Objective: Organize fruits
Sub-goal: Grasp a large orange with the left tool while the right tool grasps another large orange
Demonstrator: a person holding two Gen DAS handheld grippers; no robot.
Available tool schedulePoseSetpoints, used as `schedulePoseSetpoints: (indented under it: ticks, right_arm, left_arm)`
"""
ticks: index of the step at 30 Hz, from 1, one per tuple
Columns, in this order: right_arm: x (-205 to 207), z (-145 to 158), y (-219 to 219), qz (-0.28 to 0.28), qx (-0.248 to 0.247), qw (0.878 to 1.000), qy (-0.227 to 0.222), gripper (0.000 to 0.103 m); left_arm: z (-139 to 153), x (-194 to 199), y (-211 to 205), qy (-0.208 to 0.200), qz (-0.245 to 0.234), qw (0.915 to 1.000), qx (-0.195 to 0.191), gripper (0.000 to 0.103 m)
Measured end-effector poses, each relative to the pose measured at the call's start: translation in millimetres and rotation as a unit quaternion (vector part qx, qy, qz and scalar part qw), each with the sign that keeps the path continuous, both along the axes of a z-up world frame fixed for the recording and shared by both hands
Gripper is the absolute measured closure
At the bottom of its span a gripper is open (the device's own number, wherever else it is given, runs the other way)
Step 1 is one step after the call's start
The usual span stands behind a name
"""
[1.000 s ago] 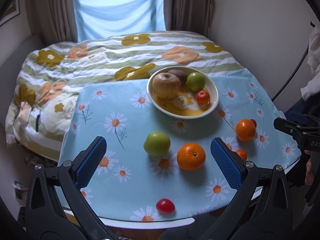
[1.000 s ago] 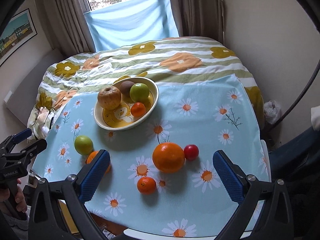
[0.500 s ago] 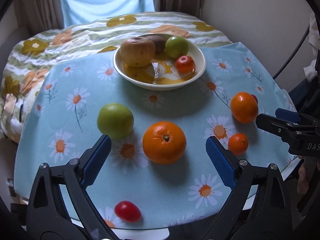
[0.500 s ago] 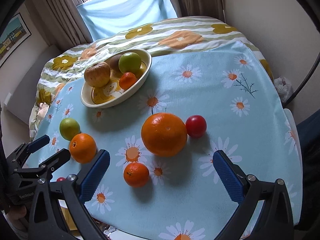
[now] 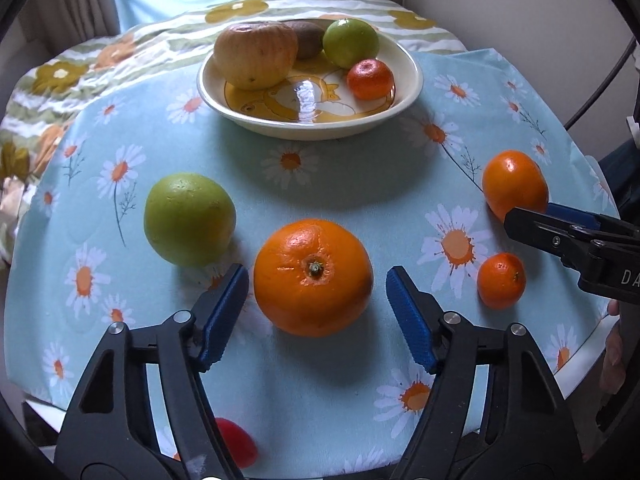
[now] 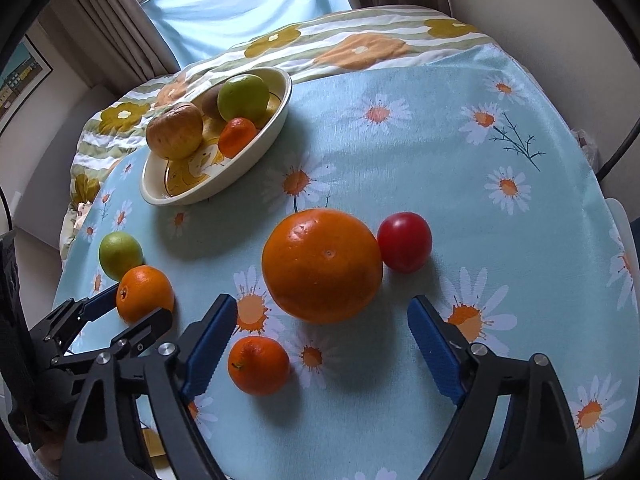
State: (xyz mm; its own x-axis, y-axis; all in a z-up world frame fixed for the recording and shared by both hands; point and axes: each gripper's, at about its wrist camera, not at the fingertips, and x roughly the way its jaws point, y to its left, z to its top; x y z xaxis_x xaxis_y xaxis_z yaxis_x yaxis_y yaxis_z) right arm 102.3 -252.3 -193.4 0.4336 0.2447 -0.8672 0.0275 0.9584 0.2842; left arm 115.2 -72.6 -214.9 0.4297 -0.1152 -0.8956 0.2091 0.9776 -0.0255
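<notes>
In the left wrist view a big orange [image 5: 313,278] lies on the daisy cloth between the blue pads of my left gripper [image 5: 315,277]. The jaws are closing, with small gaps still at both sides. My right gripper [image 6: 322,305] straddles the near side of a second big orange [image 6: 322,264]. Its jaws are closing too, and its pads are clear of the fruit. A small mandarin [image 6: 259,365] sits by its left finger [image 6: 208,344]. A cream bowl [image 5: 412,80] behind holds a brownish apple, a kiwi, a green fruit and a mandarin.
A loose green fruit [image 5: 189,218] lies left of the left gripper's orange. A red tomato [image 6: 405,241] touches the right gripper's orange, and another red tomato [image 5: 236,444] lies near the table's front edge. The right gripper [image 5: 534,216] reaches in from the right. A quilted bed lies beyond.
Both grippers came down toward the table and closer to the fruit. Their jaws narrowed from wide open, and each now flanks a big orange.
</notes>
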Motion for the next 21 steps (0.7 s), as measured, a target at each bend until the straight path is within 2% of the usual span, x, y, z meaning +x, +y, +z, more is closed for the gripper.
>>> schedulePoseSetpoints:
  ticks: [2, 6, 21]
  right_arm:
    - [1, -2, 1, 0.001, 0.002, 1.000, 0.003, 0.024]
    - [3, -4, 1, 0.003, 0.009, 1.000, 0.008, 0.027]
    - [19, -7, 1, -0.012, 0.018, 1.000, 0.014, 0.039]
  left_arm:
    - [0, 0, 0, 0.001, -0.002, 1.0000, -0.002, 0.028]
    - [-3, 2, 0, 0.002, -0.003, 0.9999, 0.012, 0.039]
    - [0, -9, 8, 0.011, 0.001, 0.9999, 0.001, 0.040]
